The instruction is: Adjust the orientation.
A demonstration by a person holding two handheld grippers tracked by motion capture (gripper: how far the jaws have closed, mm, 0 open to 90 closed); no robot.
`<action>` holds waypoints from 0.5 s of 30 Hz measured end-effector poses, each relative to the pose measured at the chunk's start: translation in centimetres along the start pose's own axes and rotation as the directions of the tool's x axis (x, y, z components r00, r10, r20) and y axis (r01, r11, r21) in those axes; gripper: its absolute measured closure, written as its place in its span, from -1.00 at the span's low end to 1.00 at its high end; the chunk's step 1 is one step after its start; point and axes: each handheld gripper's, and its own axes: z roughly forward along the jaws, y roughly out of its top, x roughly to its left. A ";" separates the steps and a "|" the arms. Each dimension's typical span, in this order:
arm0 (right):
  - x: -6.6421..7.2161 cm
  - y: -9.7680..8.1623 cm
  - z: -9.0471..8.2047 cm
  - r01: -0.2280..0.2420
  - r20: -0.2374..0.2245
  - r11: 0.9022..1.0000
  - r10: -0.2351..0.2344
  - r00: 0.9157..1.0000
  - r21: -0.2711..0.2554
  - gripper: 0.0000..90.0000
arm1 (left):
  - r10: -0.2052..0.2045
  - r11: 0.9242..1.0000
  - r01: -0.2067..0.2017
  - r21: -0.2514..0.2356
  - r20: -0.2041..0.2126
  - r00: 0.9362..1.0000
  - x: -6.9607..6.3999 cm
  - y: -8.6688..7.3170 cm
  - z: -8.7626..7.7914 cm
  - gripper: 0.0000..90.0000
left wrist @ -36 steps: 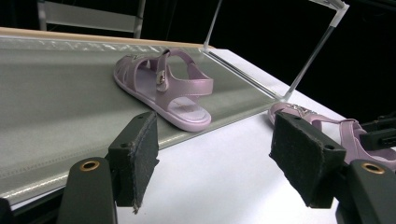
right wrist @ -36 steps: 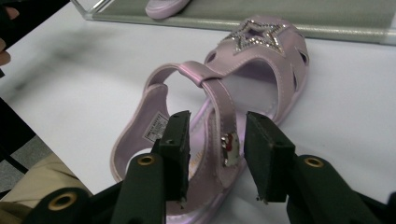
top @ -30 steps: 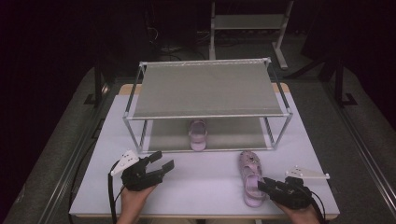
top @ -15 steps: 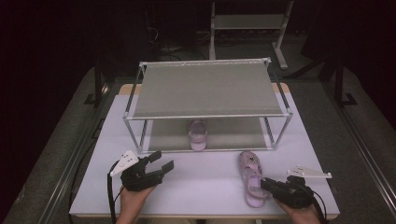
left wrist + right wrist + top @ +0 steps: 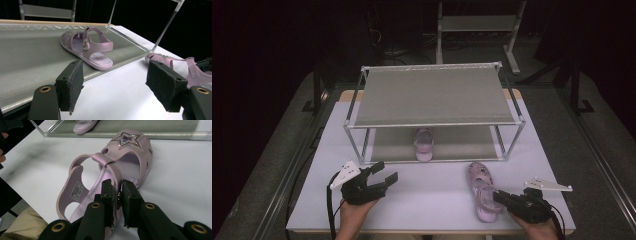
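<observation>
A pink sandal (image 5: 482,192) (image 5: 125,157) with a star on its toe lies on the white table (image 5: 432,200), front right, toe toward the rack. My right gripper (image 5: 498,196) (image 5: 118,192) is shut on its side strap by the heel; its jaws have just been closing there. A second pink sandal (image 5: 424,142) (image 5: 86,47) stands on the rack's lower shelf. My left gripper (image 5: 384,171) (image 5: 117,85) is open and holds nothing, low over the table front left, pointing toward the shelf sandal. The gripped sandal (image 5: 172,62) also lies to the right in the left gripper view.
A two-shelf metal rack (image 5: 432,95) with grey mesh shelves stands across the middle of the table; its top shelf is bare. Dark floor and another frame (image 5: 477,22) lie beyond. A person's hands hold both grippers at the front edge.
The right gripper's jaws have drawn together on the sandal's strap. Both hands and both sandals stay where they were.
</observation>
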 end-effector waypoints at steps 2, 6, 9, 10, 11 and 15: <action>-0.1 0.0 -0.1 -0.004 -0.005 1.000 0.004 1.000 -0.002 0.79 | 0.002 1.000 -0.002 0.001 0.001 1.000 0.0 0.0 0.0 -0.34; -0.1 0.1 -0.1 -0.010 -0.021 1.000 0.010 1.000 -0.007 0.80 | 0.004 1.000 -0.004 0.001 0.001 1.000 0.0 0.0 0.0 -0.34; 0.0 0.1 -0.2 -0.016 -0.036 1.000 0.015 0.999 -0.008 0.81 | 0.006 1.000 -0.006 0.001 0.001 1.000 0.1 0.0 -0.1 -0.34; 0.0 0.1 -0.2 -0.020 -0.043 1.000 0.019 0.999 -0.011 0.81 | 0.006 1.000 -0.006 0.001 0.001 1.000 0.1 0.0 -0.1 -0.34; 0.0 0.1 -0.2 -0.024 -0.051 1.000 0.023 0.998 -0.014 0.81 | 0.006 1.000 -0.006 0.001 0.001 1.000 0.1 0.0 -0.1 -0.34; 0.0 0.2 -0.3 -0.046 -0.080 0.999 0.044 0.996 -0.027 0.81 | 0.007 1.000 -0.007 0.001 0.001 1.000 0.1 0.0 0.0 -0.34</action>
